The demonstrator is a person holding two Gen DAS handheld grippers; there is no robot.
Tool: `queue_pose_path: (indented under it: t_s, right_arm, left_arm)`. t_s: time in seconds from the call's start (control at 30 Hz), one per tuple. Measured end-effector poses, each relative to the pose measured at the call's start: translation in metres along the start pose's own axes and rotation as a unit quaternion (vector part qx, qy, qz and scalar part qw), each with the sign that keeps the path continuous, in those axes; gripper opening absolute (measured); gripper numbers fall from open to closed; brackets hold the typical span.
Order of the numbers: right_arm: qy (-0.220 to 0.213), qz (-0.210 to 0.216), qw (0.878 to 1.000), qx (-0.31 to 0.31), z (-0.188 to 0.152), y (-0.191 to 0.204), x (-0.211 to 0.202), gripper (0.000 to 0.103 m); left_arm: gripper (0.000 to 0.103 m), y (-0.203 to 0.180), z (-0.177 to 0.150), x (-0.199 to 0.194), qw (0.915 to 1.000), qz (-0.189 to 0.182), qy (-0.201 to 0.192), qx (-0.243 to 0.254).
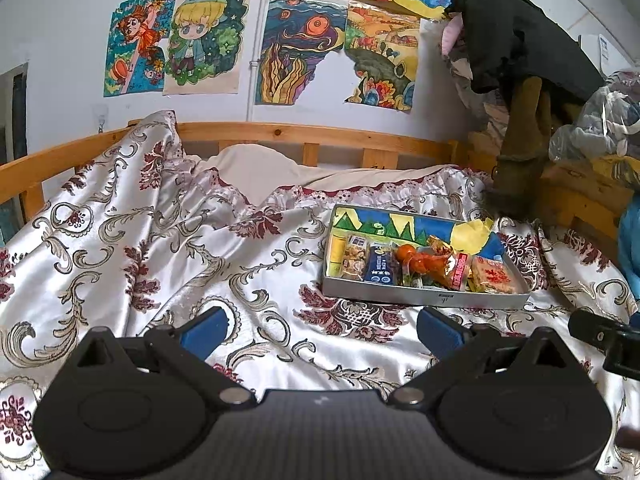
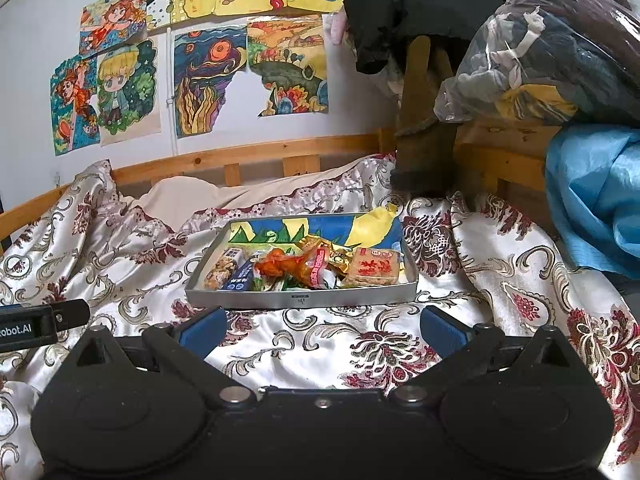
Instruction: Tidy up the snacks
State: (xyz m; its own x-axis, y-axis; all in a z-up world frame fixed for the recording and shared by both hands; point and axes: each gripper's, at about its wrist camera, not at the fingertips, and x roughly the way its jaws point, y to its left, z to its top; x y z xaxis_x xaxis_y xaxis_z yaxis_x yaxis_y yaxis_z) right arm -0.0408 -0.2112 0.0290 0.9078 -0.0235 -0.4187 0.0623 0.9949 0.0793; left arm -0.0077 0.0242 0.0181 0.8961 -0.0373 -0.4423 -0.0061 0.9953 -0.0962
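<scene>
Both claws, left [image 1: 320,330] and right [image 2: 322,326], gape before one snack tray [image 2: 300,299].

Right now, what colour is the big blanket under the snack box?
The blanket is shiny white with dark red flowers and grey-gold swirls, clearest in the right wrist view.

Both my wrist cams sit low over the bed [image 1: 160,240], facing the drawing wall [image 2: 208,80]. Snack tray [image 1: 424,298] near, shared; left cam sits left of it.
</scene>
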Motion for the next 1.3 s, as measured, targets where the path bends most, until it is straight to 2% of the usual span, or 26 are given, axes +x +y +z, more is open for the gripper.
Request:
queue_pose_path:
  t_s: [1.3]
  right_arm:
    - [0.024,-0.003,1.000,-0.010,-0.005,0.002,0.011,0.102]
  left_arm:
    - [0.103,-0.003,-0.009,0.006,0.9999,0.008,0.010,0.006]
